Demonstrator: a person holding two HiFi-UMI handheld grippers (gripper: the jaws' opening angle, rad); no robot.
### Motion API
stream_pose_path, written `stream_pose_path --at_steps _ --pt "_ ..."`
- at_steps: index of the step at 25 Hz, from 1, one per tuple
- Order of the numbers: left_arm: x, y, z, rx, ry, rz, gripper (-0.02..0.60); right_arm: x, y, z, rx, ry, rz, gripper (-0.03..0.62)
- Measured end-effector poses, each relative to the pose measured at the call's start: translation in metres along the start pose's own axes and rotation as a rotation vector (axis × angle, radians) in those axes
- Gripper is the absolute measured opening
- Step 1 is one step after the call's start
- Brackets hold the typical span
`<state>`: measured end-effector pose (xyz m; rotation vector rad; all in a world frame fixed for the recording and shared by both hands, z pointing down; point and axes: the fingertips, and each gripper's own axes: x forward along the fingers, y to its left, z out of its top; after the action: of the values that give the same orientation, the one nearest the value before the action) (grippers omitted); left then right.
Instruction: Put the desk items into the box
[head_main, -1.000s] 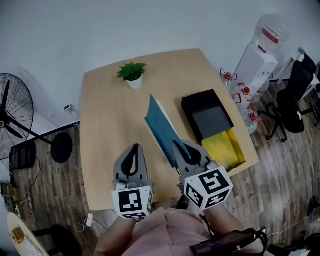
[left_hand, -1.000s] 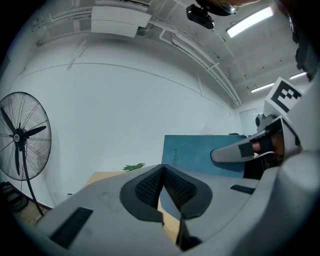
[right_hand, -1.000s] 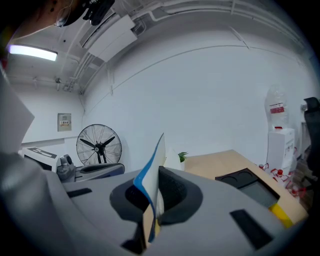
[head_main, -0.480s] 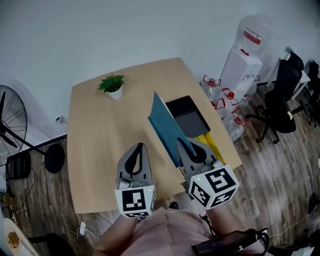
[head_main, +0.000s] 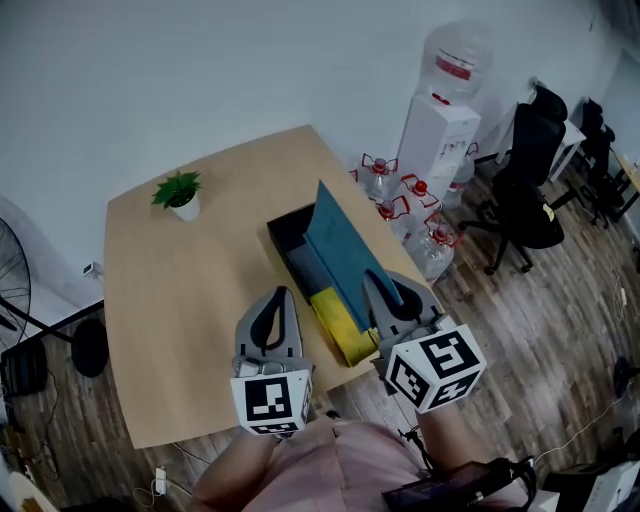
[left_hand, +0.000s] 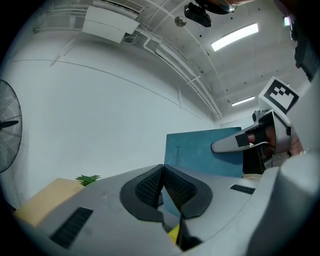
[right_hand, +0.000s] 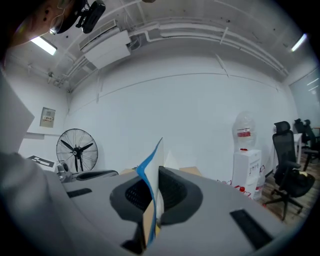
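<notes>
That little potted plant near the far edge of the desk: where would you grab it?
Probably the white pot, not the leaves. It stands upright and alone on the table, so come in low from the near side, jaws closing across the pot's round wall under the foliage. The left gripper, shut and empty, looks free; the right gripper holds the blue notebook.

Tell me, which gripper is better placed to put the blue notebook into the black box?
Right. The right gripper is clamped on the blue notebook, held on edge above the black box. The left gripper is shut on nothing, off to the box's side.
</notes>
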<state>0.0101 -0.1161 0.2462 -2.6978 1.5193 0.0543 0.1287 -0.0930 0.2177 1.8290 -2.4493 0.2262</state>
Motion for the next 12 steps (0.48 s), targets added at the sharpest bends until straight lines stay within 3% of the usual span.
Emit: stream_pose_path --at_steps 12 --pt "0.016 -0.036 -0.012 -0.019 0.025 -0.066 0.011 -0.025 -0.052 -0.026 -0.021 0.055 -0.133 0.009"
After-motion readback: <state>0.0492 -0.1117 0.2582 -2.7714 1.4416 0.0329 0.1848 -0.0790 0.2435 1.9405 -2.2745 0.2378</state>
